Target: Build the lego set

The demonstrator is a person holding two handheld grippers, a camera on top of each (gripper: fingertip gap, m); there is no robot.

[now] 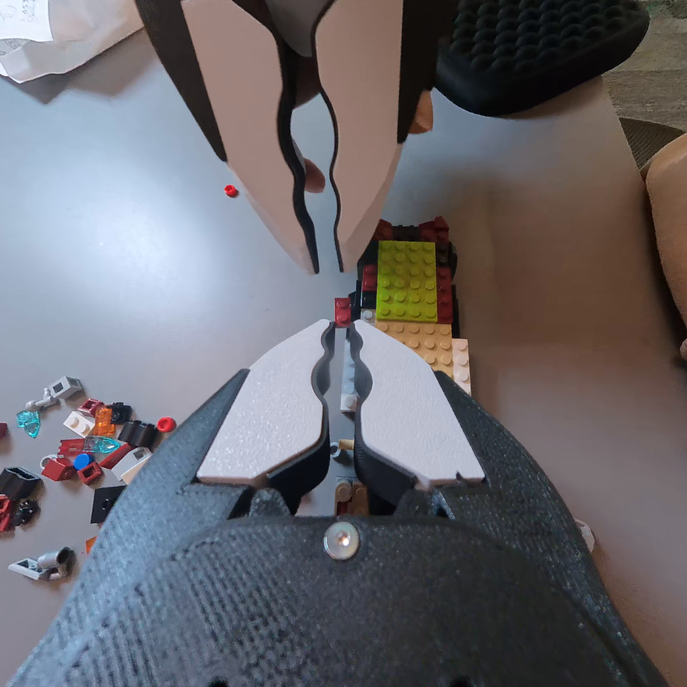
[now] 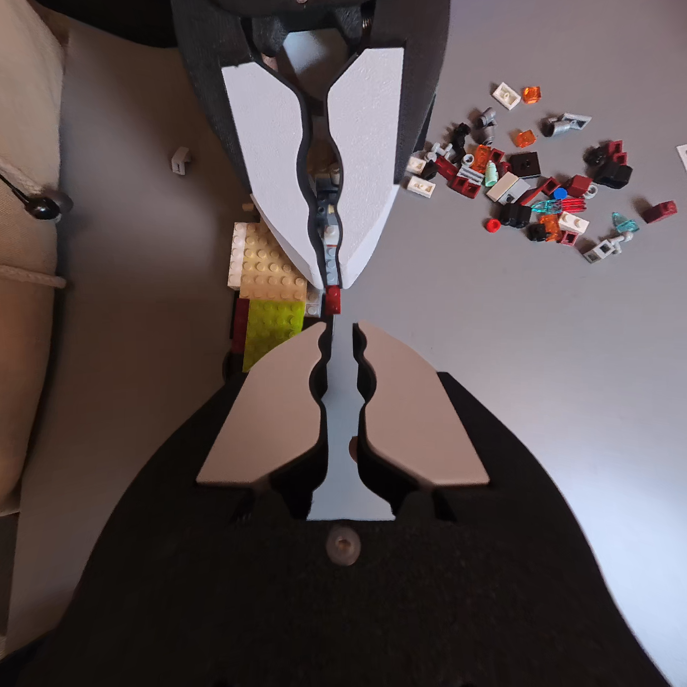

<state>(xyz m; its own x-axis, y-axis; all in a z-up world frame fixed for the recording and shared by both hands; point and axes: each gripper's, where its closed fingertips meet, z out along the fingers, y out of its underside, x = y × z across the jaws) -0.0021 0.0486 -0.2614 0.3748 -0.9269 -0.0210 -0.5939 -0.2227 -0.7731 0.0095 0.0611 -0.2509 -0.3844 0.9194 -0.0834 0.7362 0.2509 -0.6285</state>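
Left wrist view: left gripper (image 1: 342, 322) fingers pinch dark-red brick (image 1: 342, 311).

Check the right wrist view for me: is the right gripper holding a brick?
No: the right gripper has only bare grey table showing between its fingers, with the dark red brick lying beyond its tips.

The desk (image 1: 111, 260) has a smooth, matte grey surface. Light falls unevenly on it: cool and bright on one side, warm and shaded on the other. Beyond the desk edge lies patterned carpet (image 1: 654, 93). A black perforated chair seat (image 1: 539, 52) stands beside the desk.
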